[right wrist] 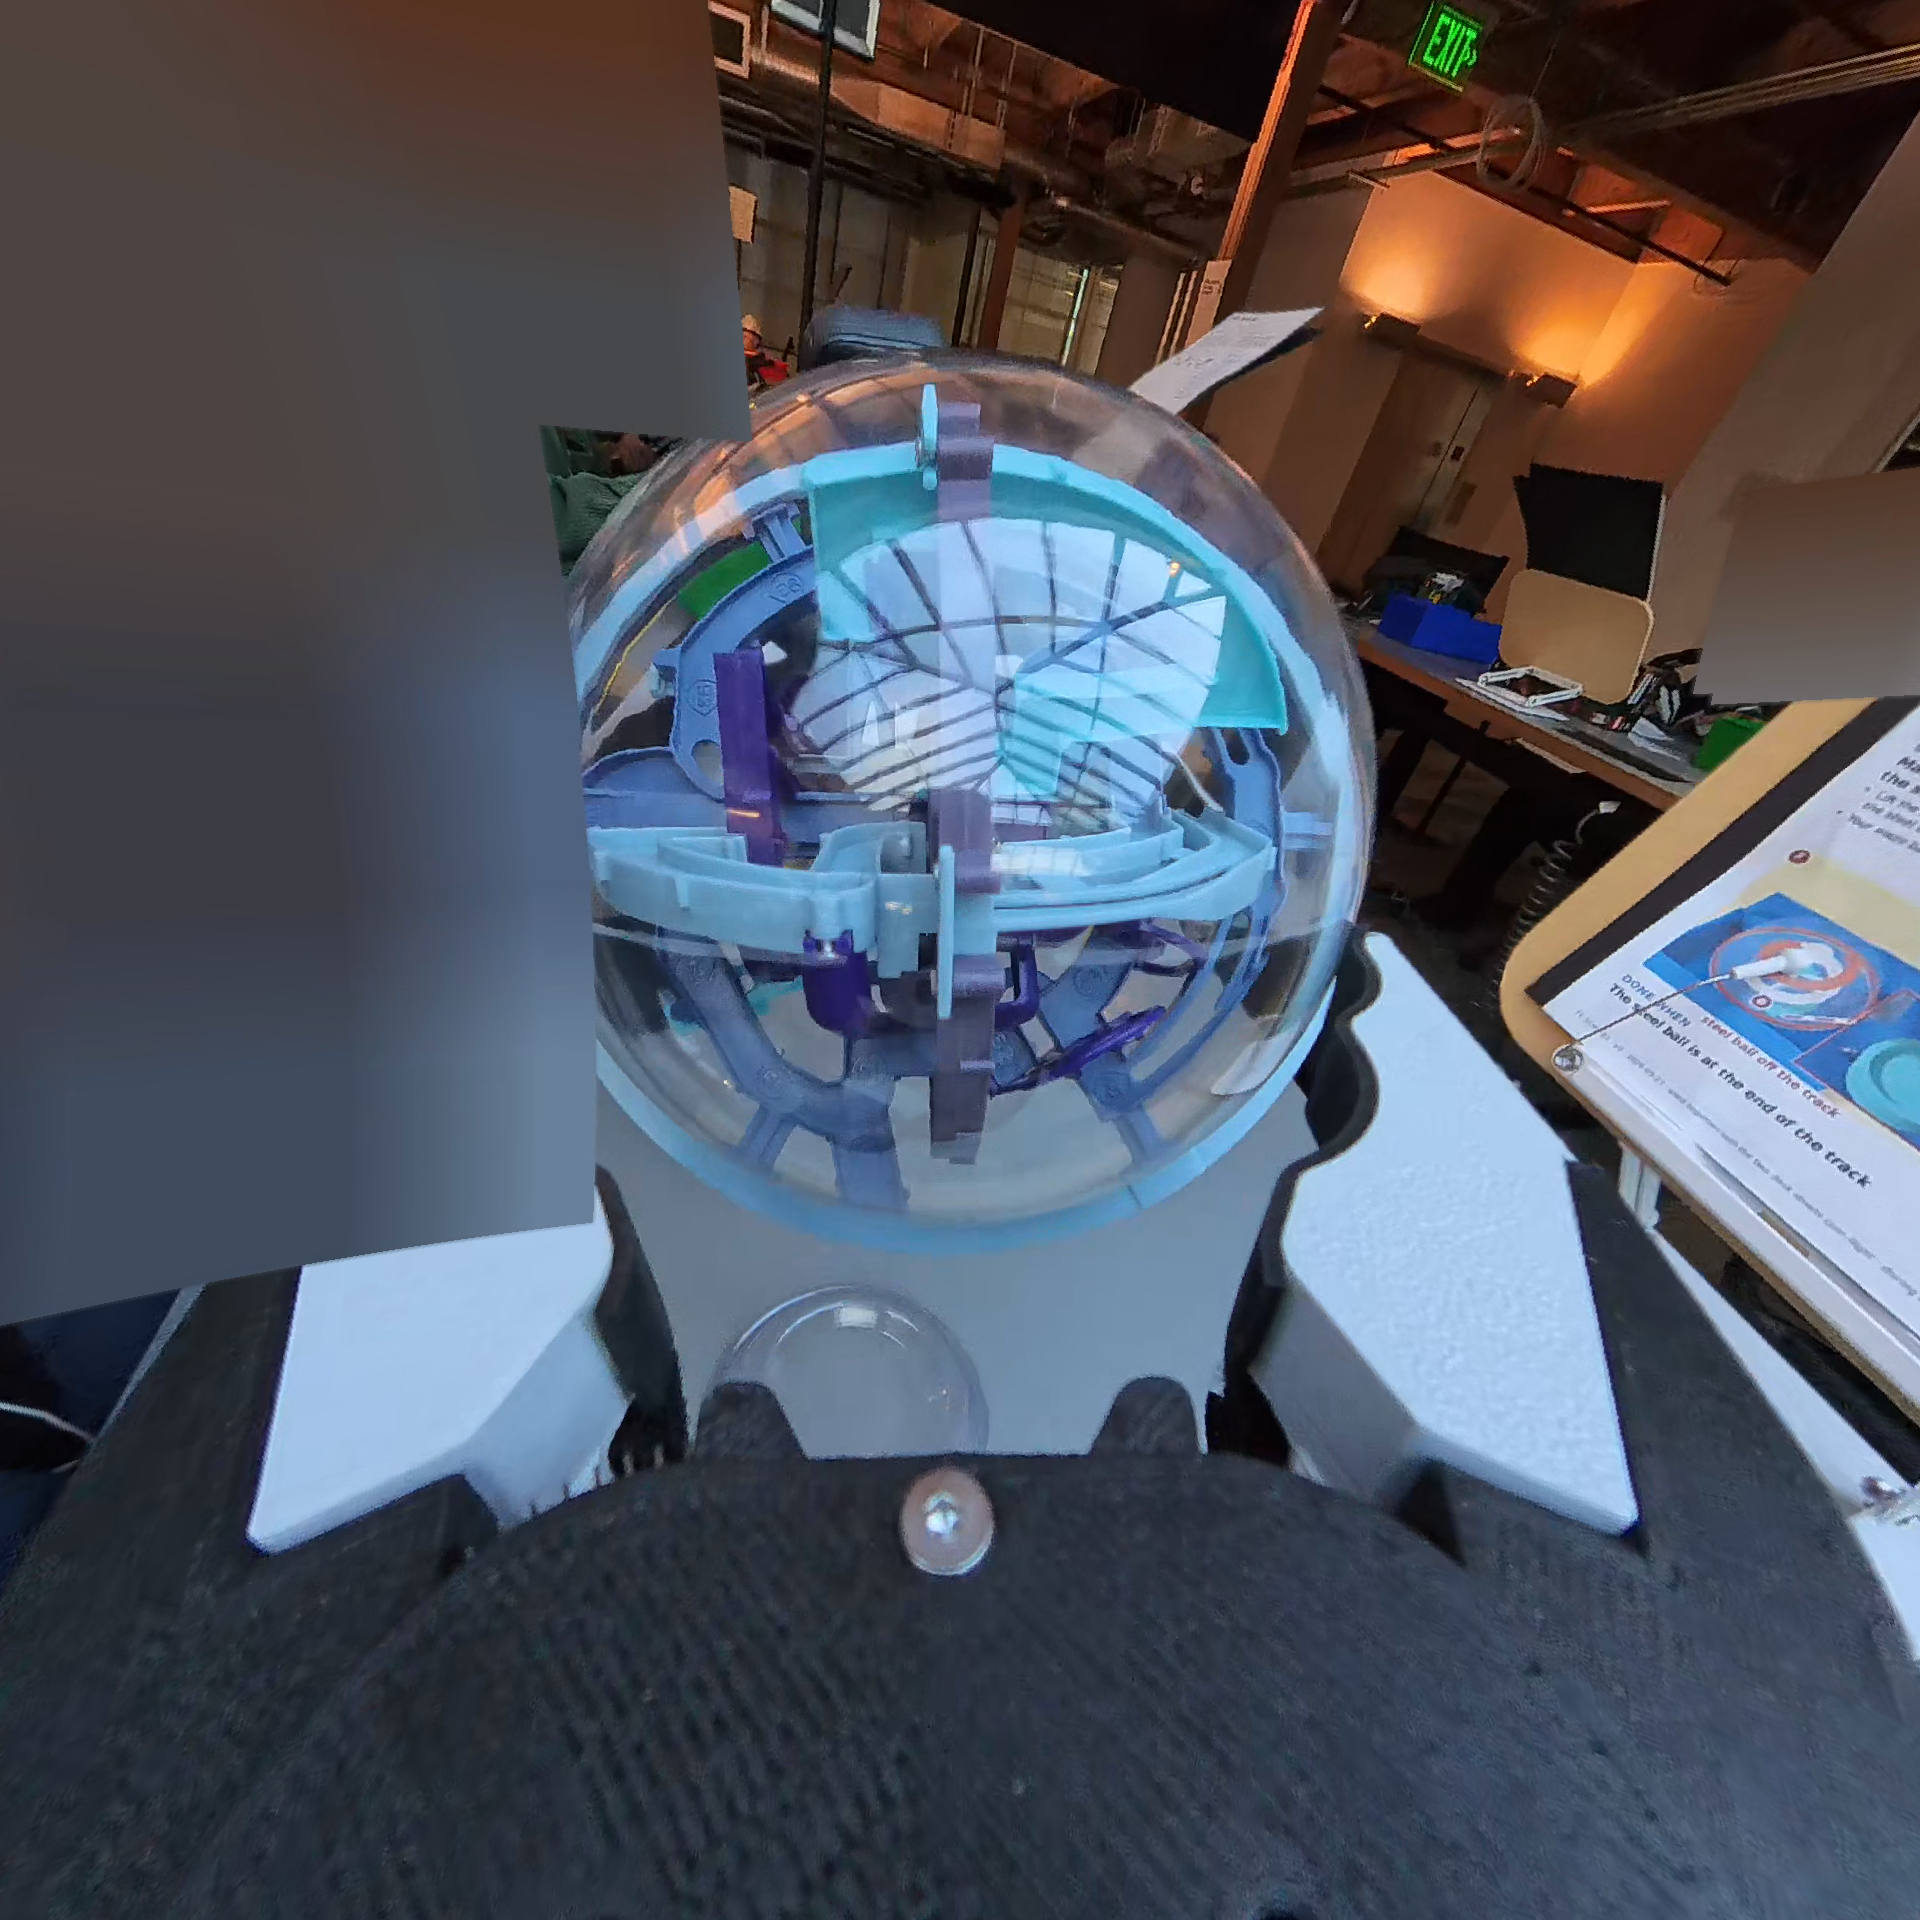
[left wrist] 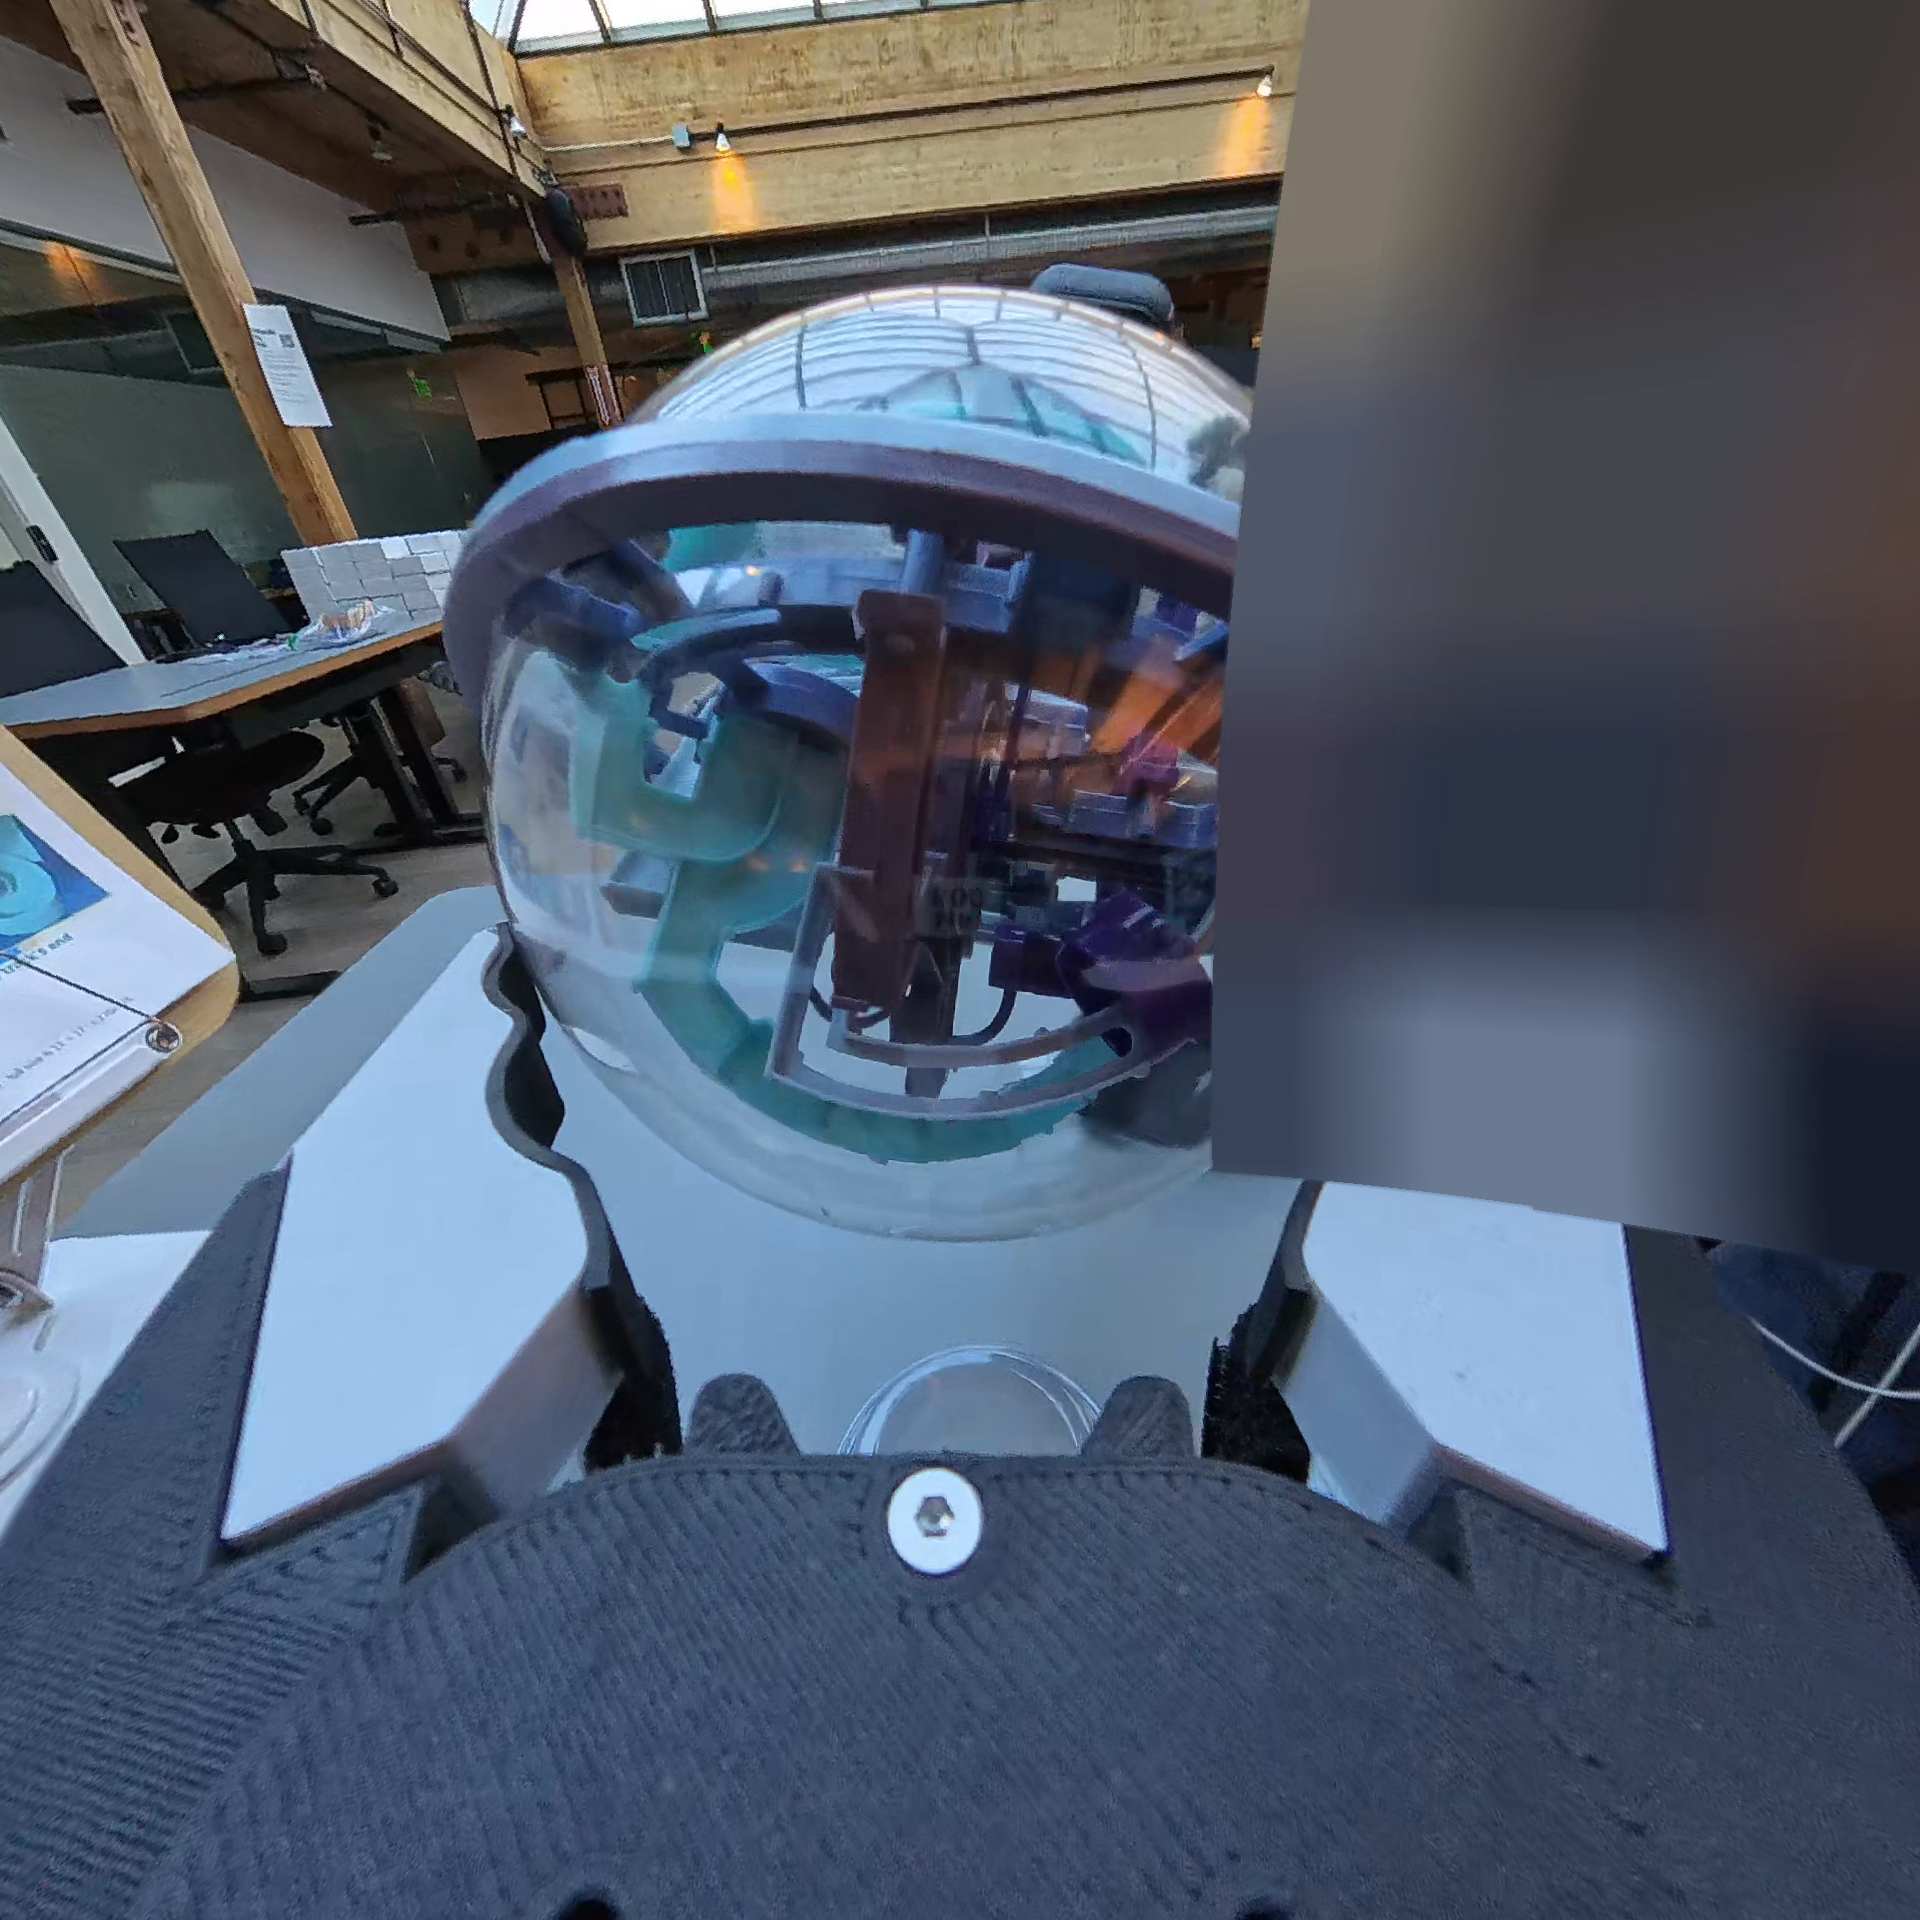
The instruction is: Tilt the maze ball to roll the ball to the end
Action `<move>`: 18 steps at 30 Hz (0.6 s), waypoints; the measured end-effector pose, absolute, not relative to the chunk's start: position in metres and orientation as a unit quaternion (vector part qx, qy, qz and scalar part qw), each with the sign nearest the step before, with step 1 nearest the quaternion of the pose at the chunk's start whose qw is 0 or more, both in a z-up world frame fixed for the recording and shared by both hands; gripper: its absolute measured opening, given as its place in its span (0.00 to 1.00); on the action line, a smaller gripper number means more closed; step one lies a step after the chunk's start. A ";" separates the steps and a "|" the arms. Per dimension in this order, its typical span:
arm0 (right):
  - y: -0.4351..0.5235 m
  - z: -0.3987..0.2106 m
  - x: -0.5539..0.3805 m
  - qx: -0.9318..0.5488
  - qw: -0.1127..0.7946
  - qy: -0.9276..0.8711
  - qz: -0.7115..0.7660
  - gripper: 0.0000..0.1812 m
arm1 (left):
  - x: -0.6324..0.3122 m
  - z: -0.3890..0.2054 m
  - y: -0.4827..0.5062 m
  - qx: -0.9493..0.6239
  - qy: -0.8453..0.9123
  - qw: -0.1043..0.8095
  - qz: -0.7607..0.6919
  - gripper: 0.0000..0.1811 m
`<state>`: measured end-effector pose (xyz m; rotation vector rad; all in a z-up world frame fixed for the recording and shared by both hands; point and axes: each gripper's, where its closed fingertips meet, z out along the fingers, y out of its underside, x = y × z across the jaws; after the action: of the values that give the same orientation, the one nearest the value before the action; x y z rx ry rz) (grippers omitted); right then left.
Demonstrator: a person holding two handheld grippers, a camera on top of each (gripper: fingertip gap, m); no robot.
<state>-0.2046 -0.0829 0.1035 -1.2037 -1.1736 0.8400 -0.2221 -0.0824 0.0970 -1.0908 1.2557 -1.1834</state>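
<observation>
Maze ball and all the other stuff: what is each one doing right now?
maze ball: lifted off the table, held from both sides.
left gripper: spread wide, fingers against the ball.
right gripper: spread wide, its finger against the ball.
steel ball inside: cannot spot it.
clear stand: empty, on the table below.
instruction sheet: propped up on a slanted board.

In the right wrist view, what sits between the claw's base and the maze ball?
A small clear dome lies on the grey tabletop between the right claw fingers, just short of the maze ball. Nothing else shows there.
</observation>
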 end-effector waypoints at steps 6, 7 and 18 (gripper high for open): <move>-0.097 0.129 -0.222 -0.510 0.601 -0.510 0.344 0.79 | -0.240 0.130 -0.098 -0.429 0.527 0.544 -0.492 0.84; -0.100 0.134 -0.226 -0.508 0.605 -0.508 0.344 0.79 | -0.244 0.136 -0.100 -0.424 0.525 0.546 -0.496 0.84; -0.112 0.181 -0.280 -0.480 0.663 -0.460 0.344 0.79 | -0.298 0.184 -0.111 -0.369 0.525 0.544 -0.541 0.84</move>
<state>-0.2799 -0.1124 0.1810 -1.0853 -1.0386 0.7777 -0.2985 -0.1107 0.1839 -0.8753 1.2470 -1.2828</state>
